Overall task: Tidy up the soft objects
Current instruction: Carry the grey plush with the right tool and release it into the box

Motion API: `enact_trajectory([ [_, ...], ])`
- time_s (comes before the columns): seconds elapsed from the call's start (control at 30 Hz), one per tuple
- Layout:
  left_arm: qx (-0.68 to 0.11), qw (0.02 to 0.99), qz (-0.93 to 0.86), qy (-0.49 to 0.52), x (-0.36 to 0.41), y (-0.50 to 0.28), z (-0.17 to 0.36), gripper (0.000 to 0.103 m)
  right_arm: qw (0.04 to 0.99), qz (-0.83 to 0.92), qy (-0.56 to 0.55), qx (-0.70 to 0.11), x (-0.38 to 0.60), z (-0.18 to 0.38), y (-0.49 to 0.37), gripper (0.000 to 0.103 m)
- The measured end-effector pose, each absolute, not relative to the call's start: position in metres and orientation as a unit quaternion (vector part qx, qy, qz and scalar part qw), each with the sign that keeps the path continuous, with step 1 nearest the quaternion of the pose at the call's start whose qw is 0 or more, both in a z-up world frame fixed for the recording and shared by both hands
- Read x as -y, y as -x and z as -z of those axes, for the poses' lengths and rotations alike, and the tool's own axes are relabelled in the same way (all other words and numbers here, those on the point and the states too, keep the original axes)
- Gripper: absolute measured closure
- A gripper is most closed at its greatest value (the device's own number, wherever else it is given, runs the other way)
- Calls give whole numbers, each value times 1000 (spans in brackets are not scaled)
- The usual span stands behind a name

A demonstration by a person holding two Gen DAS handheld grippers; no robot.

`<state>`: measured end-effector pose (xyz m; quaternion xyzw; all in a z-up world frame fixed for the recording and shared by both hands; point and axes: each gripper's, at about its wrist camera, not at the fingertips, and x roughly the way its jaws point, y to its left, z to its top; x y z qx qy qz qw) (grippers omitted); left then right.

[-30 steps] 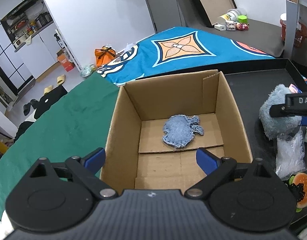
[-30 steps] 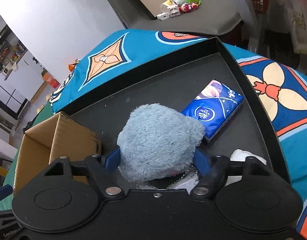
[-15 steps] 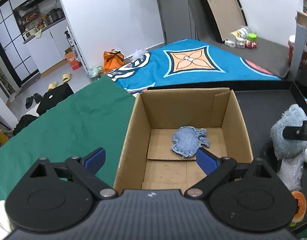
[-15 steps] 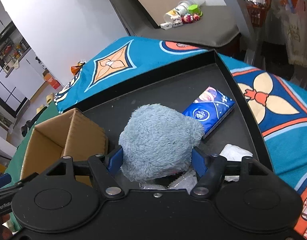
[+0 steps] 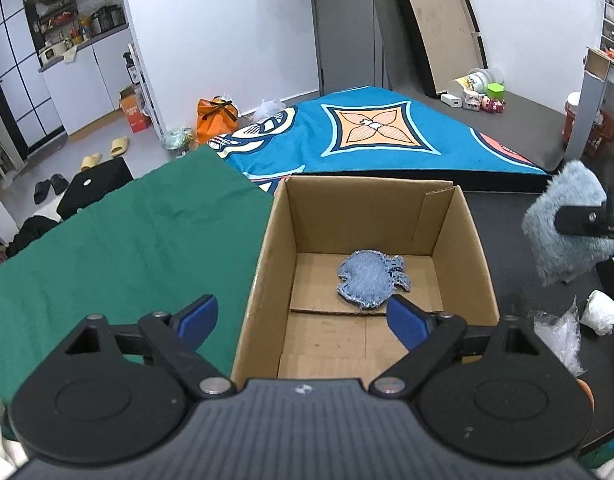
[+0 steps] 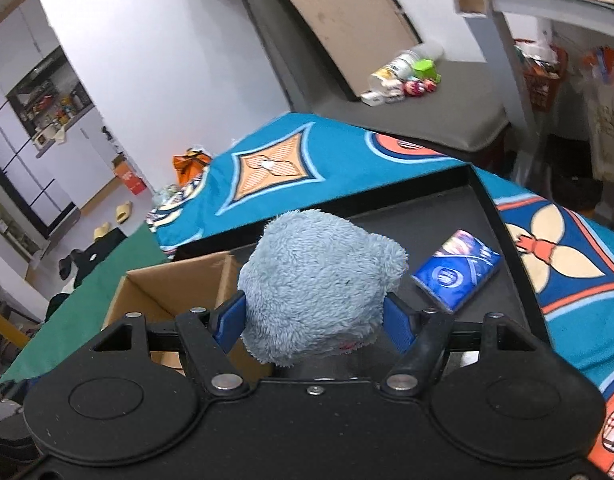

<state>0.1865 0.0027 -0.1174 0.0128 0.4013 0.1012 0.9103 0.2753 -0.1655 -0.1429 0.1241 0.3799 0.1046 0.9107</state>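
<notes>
An open cardboard box (image 5: 479,252) stands in front of my left gripper (image 5: 303,316), which is open and empty over the box's near edge. A flat blue denim patch (image 5: 367,282) lies on the box floor. My right gripper (image 6: 315,316) is shut on a fluffy light-blue plush (image 6: 319,280) and holds it in the air above the black tray (image 6: 503,216), right of the box (image 6: 167,292). The plush also shows at the right edge of the left wrist view (image 5: 567,232).
A blue tissue pack (image 6: 457,276) lies on the tray. A clear plastic bag (image 5: 557,336) and a white wad (image 5: 599,312) lie right of the box. Green cloth (image 5: 127,240) covers the surface to the left. A blue patterned blanket (image 5: 367,132) lies behind.
My right gripper has lifted the light-blue plush up off the tray. My left gripper has risen and pulled back a little, staying open.
</notes>
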Motion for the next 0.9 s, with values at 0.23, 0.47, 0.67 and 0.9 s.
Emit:
enact_trajectory([
  [0.23, -409, 908, -89, 13, -17, -183, 123, 39, 914, -135, -108, -366, 139, 129, -273, 33],
  [0.47, -417, 904, -87, 31, -29, -184, 131, 62, 917, -156, -96, -354, 115, 119, -276, 36],
  [0.67, -418, 903, -91, 50, -40, -183, 134, 73, 921, -176, -77, -340, 99, 113, -281, 45],
  [0.9, -417, 902, -88, 64, -45, -181, 136, 74, 919, -197, -83, -330, 83, 109, -280, 45],
])
